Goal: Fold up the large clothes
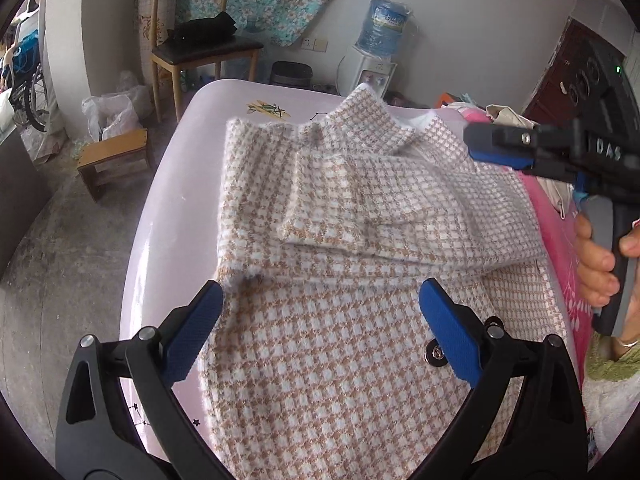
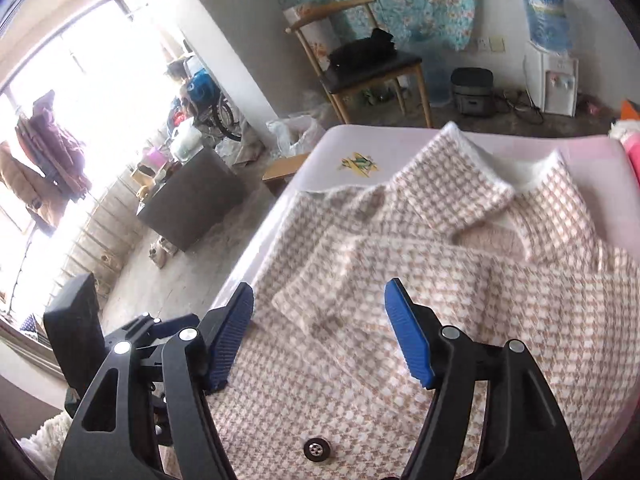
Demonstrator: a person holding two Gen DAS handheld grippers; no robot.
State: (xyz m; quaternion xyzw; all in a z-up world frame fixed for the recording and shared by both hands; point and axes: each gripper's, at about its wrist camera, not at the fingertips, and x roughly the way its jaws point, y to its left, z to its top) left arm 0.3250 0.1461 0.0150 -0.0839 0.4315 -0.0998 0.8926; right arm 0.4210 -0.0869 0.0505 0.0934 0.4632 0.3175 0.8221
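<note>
Left gripper (image 1: 320, 312) hangs wide open over the coat (image 1: 340, 340), holding nothing. Right gripper (image 2: 320, 320) is open and empty too, above the folded sleeves (image 2: 360, 272). Coat lies along the table's (image 1: 160, 220) left edge; a careless grab could drag the sleeves loose.

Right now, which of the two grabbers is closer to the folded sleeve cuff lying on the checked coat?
Left. The left gripper hovers open just below the folded sleeve cuff on the checked coat. The right gripper, also open, is off near the collar, at the coat's far right.
</note>
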